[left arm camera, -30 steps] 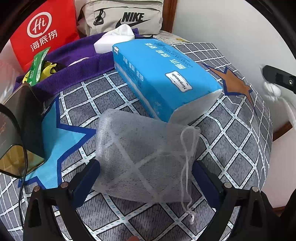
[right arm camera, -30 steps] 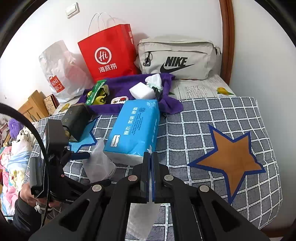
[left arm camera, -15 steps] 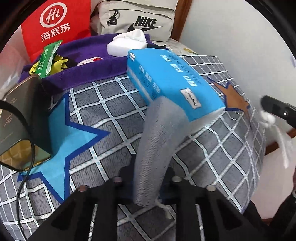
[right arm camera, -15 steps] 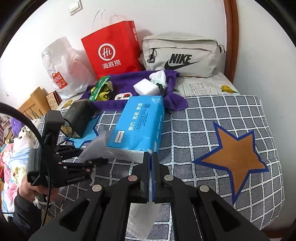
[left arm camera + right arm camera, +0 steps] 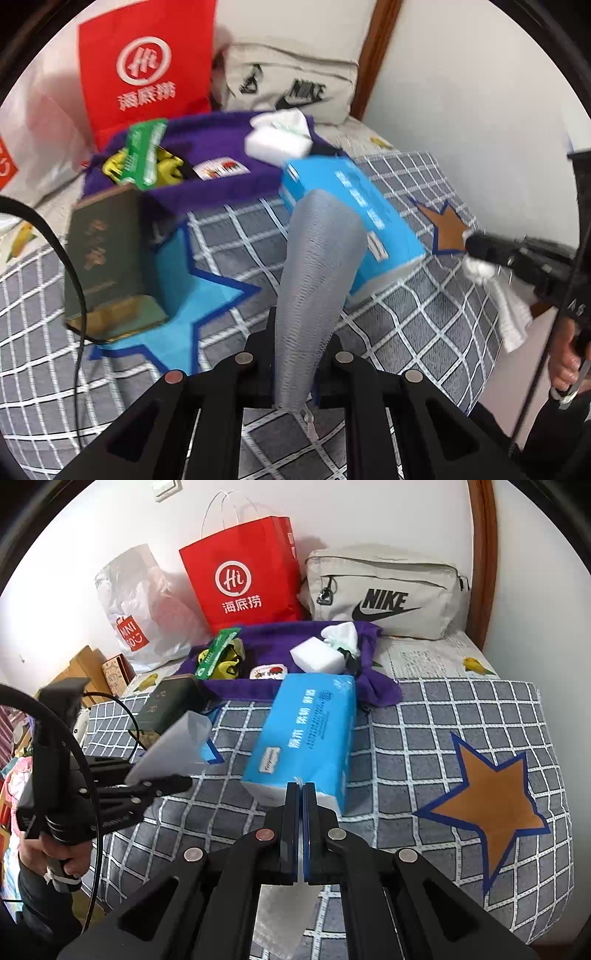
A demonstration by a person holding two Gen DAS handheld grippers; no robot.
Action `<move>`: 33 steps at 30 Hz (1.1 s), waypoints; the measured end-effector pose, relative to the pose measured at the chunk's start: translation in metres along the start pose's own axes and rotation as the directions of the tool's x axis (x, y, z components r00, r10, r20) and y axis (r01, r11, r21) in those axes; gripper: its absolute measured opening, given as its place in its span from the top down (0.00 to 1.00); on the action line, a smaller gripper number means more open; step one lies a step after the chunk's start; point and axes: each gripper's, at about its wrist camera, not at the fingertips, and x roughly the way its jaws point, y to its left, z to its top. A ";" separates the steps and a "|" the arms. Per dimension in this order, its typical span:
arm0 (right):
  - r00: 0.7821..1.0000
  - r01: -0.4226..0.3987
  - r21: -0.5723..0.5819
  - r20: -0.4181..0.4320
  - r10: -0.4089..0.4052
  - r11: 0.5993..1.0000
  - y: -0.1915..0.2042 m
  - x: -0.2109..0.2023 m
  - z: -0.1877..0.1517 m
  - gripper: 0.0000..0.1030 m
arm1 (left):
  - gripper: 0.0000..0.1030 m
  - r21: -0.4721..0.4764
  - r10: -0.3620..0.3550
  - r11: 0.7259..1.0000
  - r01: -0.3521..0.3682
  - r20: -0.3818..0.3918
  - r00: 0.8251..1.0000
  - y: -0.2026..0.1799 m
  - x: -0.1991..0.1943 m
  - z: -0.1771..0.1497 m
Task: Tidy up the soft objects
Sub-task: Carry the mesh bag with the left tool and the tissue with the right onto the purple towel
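Observation:
My left gripper [image 5: 295, 354] is shut on a grey-white mesh drawstring pouch [image 5: 317, 280], which stands up between the fingers above the checked bedspread. From the right wrist view the same pouch [image 5: 173, 746] is held off the bed at the left. My right gripper [image 5: 300, 794] is shut on a thin white plastic piece [image 5: 284, 915] that hangs below the fingers; it shows in the left wrist view as a white scrap [image 5: 506, 306]. A blue tissue pack [image 5: 306, 734] lies on the bed ahead of both grippers.
A purple cloth [image 5: 280, 642] at the back holds a white sponge [image 5: 317, 661], green packet [image 5: 218, 650] and yellow item. Behind it stand a red paper bag [image 5: 240, 572], a Nike bag [image 5: 384, 590] and a plastic bag [image 5: 140, 605]. A dark green box [image 5: 166, 705] stands at the left.
My left gripper closed on the mesh pouch, which had lain flat on the bed, and lifted it upright. The right gripper stayed shut on its white piece and barely moved.

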 end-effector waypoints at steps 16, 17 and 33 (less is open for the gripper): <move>0.999 -0.043 -0.038 0.011 0.043 0.998 0.025 0.012 0.030 0.98 | 0.88 -0.092 0.109 0.991 -0.099 0.117 0.987 0.051 -0.053 0.038; 0.999 -0.046 -0.038 0.011 0.046 0.998 0.025 0.013 0.032 0.98 | 0.88 -0.099 0.111 0.990 -0.100 0.120 0.987 0.054 -0.054 0.040; 0.998 -0.046 -0.071 0.032 0.048 0.996 0.027 0.043 0.088 0.98 | 0.88 -0.176 0.118 0.980 -0.092 0.145 0.982 0.101 -0.047 0.084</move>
